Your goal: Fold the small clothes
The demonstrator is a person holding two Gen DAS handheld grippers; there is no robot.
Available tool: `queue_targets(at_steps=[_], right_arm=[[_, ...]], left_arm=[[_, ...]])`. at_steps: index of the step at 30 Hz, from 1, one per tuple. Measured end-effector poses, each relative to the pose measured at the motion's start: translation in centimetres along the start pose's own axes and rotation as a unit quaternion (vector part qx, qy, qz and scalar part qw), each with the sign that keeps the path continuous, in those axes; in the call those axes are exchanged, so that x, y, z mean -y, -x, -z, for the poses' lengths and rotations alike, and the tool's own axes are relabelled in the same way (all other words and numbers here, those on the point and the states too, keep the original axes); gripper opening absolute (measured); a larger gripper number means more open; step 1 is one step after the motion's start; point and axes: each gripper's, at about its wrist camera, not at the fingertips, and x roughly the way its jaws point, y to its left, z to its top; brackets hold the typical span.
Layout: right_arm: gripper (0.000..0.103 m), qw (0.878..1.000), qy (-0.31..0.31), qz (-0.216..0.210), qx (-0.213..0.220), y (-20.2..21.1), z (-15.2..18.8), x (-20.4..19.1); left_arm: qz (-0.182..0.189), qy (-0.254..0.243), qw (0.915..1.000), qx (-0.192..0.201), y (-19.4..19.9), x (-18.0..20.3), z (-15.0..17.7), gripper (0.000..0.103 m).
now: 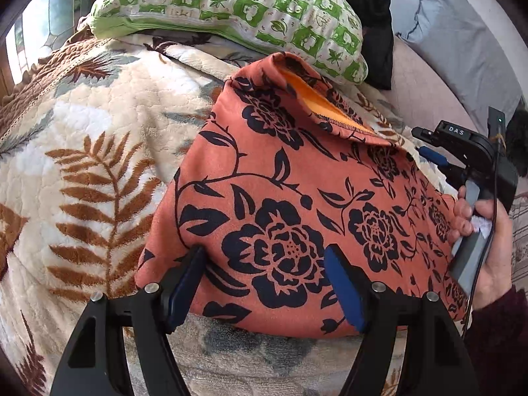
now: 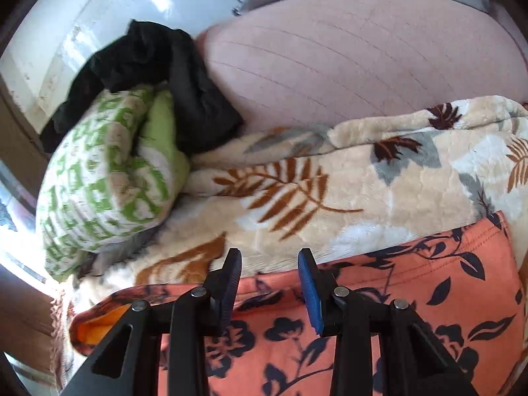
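An orange floral garment (image 1: 297,204) lies folded on a leaf-patterned blanket (image 1: 99,151), just ahead of and beneath the left hand-held gripper (image 1: 264,264), whose jaws stand wide and empty. The right hand-held gripper (image 2: 269,274) hovers over the garment's far edge, jaws narrowly parted, gripping nothing.

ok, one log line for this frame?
stage: fold laid, grippers released | garment: folded on blanket | left gripper: open, empty | right gripper: open, empty | pillow: behind
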Motion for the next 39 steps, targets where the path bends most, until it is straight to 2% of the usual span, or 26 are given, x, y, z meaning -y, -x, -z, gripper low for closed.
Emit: queue_targets(at_steps=[1,3,5,7,9,11,13,14,16,19,20,21,22,24,26,29,31,34,36,39], right_arm=[[0.038,1.0,0.017,-0.023,-0.005,0.7,0.9,-1.3],[0.038,0.994,0.067,-0.07,-0.052,0.7,3.1,-5.0],[0.038,0.984,0.116,-0.094,-0.097,0.4,6.1,-8.3],[0.038,0.975,0.136,-0.119,-0.13,-1.1,8.0,-11.0],[0.038,0.973,0.145,-0.108,-0.144,-3.8,8.6,-13.1],[0.039,0.977,0.133,-0.08,-0.145,-6.8,7.9,-14.0],[0.039,0.985,0.101,-0.077,-0.116,-7.6,6.3,-13.8],[0.039,0.987,0.07,-0.081,-0.122,-7.6,5.6,-13.3],[0.039,0.988,0.031,-0.098,-0.118,-5.9,5.0,-12.0],[0.04,0.989,0.044,-0.111,-0.085,-0.1,5.4,-8.7],[0.048,0.989,0.039,-0.12,-0.081,2.2,5.8,-6.8],[0.062,0.989,0.025,-0.125,-0.073,4.6,6.2,-4.8],[0.066,0.99,0.002,-0.129,-0.058,7.2,6.9,-2.3],[0.067,0.988,-0.053,-0.141,-0.031,11.9,8.6,2.8],[0.067,0.984,-0.099,-0.147,-0.024,15.6,10.8,7.4],[0.067,0.976,-0.163,-0.144,-0.006,19.7,14.5,13.2],[0.068,0.969,-0.2,-0.144,0.004,21.1,16.5,16.2],[0.067,0.959,-0.249,-0.132,0.024,21.9,18.1,19.9],[0.067,0.951,-0.282,-0.113,0.051,21.9,18.1,21.9],[0.067,0.95,-0.289,-0.111,0.047,20.5,16.6,23.5]], left_arm=[[-0.002,-0.005,1.0,0.003,0.2,0.0,0.1,0.075],[-0.02,-0.025,0.9994,0.013,0.9,0.3,0.2,0.075],[-0.058,-0.037,0.9972,0.03,1.7,0.3,0.4,0.075],[-0.068,-0.035,0.9966,0.031,1.9,-0.4,0.6,0.075],[-0.079,-0.041,0.996,0.009,1.3,-1.4,0.8,0.075],[-0.098,-0.05,0.9939,-0.008,0.4,-2.0,0.9,0.076],[-0.08,-0.025,0.9963,-0.018,0.2,-2.8,0.5,0.077],[-0.075,-0.017,0.9969,-0.017,0.4,-3.0,0.3,0.077],[-0.082,-0.021,0.9964,-0.003,1.2,-2.9,0.1,0.077],[-0.084,-0.021,0.9962,0.014,2.4,-2.7,0.1,0.077],[-0.074,-0.011,0.997,0.015,2.9,-2.8,0.2,0.077],[-0.064,0.002,0.9978,0.017,3.3,-3.1,0.3,0.077],[-0.056,0.015,0.9982,0.018,3.7,-3.3,0.5,0.077],[-0.04,0.035,0.9985,0.015,4.1,-3.3,1.1,0.077],[-0.018,0.049,0.9986,0.005,4.7,-3.5,2.2,0.077],[0.034,0.087,0.9955,-0.019,4.6,-3.5,3.6,0.077],[0.06,0.107,0.9921,-0.027,4.4,-3.4,4.3,0.077],[0.062,0.126,0.9897,-0.028,4.1,-3.4,4.7,0.077],[0.073,0.144,0.9864,-0.033,3.5,-3.6,4.6,0.077],[0.092,0.165,0.9815,-0.03,2.9,-4.2,4.1,0.077]])
